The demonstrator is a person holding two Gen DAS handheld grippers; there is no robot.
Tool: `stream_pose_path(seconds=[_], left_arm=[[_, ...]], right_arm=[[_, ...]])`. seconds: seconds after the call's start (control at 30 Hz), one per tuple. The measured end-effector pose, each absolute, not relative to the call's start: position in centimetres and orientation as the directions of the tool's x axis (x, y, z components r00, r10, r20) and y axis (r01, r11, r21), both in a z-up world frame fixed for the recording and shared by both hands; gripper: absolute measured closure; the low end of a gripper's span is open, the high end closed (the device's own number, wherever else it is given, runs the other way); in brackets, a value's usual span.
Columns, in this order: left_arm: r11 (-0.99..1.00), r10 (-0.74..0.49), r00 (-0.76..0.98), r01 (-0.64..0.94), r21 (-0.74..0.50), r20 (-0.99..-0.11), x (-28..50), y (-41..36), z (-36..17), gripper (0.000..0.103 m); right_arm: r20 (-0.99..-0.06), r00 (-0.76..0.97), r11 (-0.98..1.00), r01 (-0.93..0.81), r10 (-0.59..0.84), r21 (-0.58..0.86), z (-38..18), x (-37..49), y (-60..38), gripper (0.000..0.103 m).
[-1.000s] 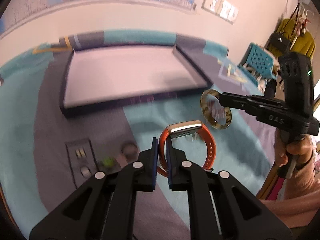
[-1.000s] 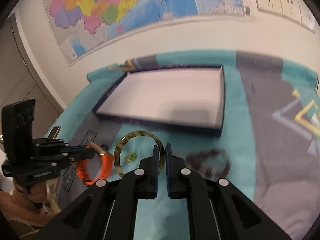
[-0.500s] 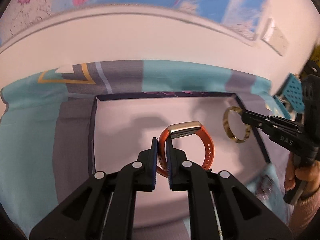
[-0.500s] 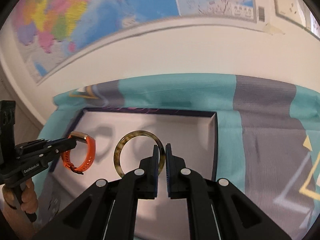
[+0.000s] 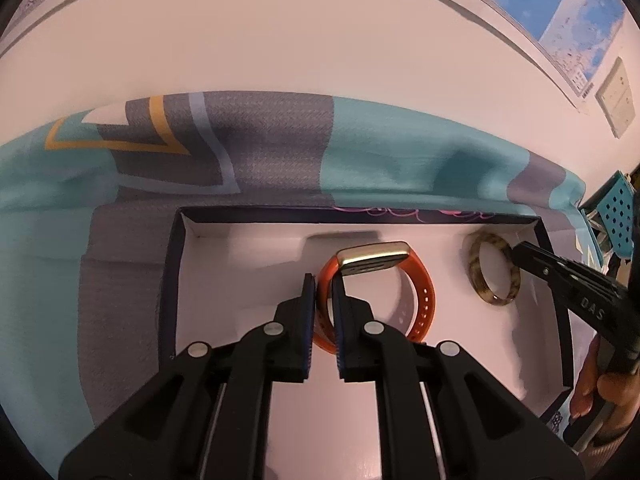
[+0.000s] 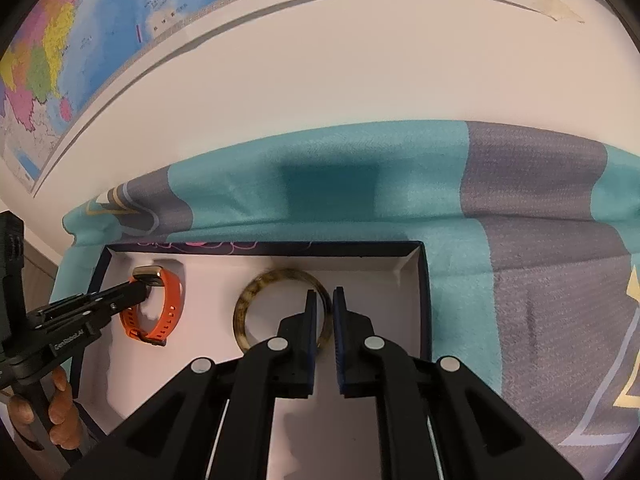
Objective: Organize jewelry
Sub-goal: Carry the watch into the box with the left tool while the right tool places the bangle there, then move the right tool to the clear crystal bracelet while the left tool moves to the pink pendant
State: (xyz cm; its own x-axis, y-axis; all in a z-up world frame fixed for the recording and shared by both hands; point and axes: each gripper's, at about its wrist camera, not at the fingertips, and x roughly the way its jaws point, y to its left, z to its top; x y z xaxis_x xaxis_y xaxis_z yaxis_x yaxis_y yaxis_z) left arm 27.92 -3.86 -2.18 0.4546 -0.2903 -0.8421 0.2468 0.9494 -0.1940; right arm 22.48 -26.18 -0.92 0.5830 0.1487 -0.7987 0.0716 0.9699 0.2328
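Far left, finds teal-and-grey patterned cloth [image 5: 380, 148] spread over the table and running to the pale wall at the far side, under a coloured map [image 6: 80, 40]. Next, meets the dark left wall of a shallow tray [image 5: 172, 280] with a white floor, set on the cloth. In the left half of that tray, sees the left gripper [image 5: 324, 292] angled down, gripped from below by a hand [image 6: 56, 400] at the near left edge. Pinches the strap of an orange watch [image 5: 420, 300] between the blue pads; has just been easing those jaws apart a little, yet shows both pads against the strap, with the watch upright on edge, its gold-coloured face turned toward the far wall. Cannot tell whether the lower loop of the strap touches the tray floor; casts a shadow right beneath it. Further right, well apart from the watch, finds a mottled brown bangle [image 6: 244, 308] standing on edge inside the right half of the tray, near the far wall. Clamps its right side in the right gripper [image 6: 325, 300], jaws drawn nearly together on the rim with the ring tilted leftward from the pads. Cannot tell whether the bangle's bottom rests on the floor. Shows the other hand [image 5: 600, 392] around that gripper's handle at the near right. Past the tray's right wall, returns to grey and teal cloth with a yellow-edged figure. Far right, catches a teal perforated basket [image 5: 616, 208] beyond the table edge and a wall socket [image 5: 616, 100] above it.
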Motion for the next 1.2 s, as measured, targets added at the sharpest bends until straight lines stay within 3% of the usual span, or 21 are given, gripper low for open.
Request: stream_pose_path(seconds=[0.03,0.1,0.17,0.2,0.27,0.37,0.63,0.97,1.03,1.1,1.2], left_arm=[[0.949,-0.290,0.455,0.246,-0.194,-0.842,27.7,-4.0,-2.1,0.073],[0.954,-0.276,0.483,0.244,-0.176,-0.831,27.0,-3.9,-1.6,0.060],[0.954,-0.272,0.513,0.252,-0.159,-0.814,26.0,-3.8,-0.7,0.059],[0.953,-0.274,0.531,0.259,-0.154,-0.802,25.2,-3.6,-0.1,0.058],[0.948,-0.283,0.585,0.291,-0.129,-0.760,22.9,-3.0,1.7,0.047],[0.941,-0.285,0.646,0.329,-0.079,-0.708,18.8,-2.5,3.5,0.043],[0.908,-0.308,0.676,0.420,0.006,-0.669,9.0,-0.9,3.3,0.042],[0.915,-0.303,0.645,0.404,-0.024,-0.701,4.3,0.6,0.0,0.042],[0.916,-0.308,0.640,0.399,-0.039,-0.703,3.7,0.8,-0.3,0.042],[0.918,-0.308,0.633,0.395,-0.046,-0.710,3.4,0.9,-0.5,0.042],[0.920,-0.304,0.632,0.388,-0.049,-0.712,2.9,1.2,-0.7,0.042]], right_arm=[[-0.792,0.590,0.967,0.073,0.155,0.244,-0.8,22.3,-26.3,0.091],[-0.772,0.615,0.965,0.067,0.160,0.254,0.0,21.1,-26.5,0.081],[-0.732,0.652,0.963,0.009,0.198,0.268,1.4,19.1,-26.2,0.076],[-0.709,0.670,0.962,-0.026,0.219,0.272,2.1,17.8,-26.1,0.069],[-0.671,0.700,0.962,-0.091,0.245,0.257,3.4,15.0,-25.9,0.060],[-0.641,0.718,0.962,-0.170,0.270,0.215,4.4,10.6,-25.7,0.057],[-0.717,0.665,0.977,-0.153,0.211,0.146,1.1,3.0,-27.2,0.057],[-0.746,0.630,0.970,-0.053,0.216,0.236,-2.8,0.5,-28.9,0.059],[-0.745,0.628,0.968,-0.065,0.227,0.241,-2.9,0.3,-28.5,0.064],[-0.746,0.619,0.966,-0.086,0.245,0.246,-3.0,0.1,-28.1,0.079],[-0.744,0.604,0.955,-0.121,0.286,0.269,-3.0,-0.5,-27.5,0.093]])
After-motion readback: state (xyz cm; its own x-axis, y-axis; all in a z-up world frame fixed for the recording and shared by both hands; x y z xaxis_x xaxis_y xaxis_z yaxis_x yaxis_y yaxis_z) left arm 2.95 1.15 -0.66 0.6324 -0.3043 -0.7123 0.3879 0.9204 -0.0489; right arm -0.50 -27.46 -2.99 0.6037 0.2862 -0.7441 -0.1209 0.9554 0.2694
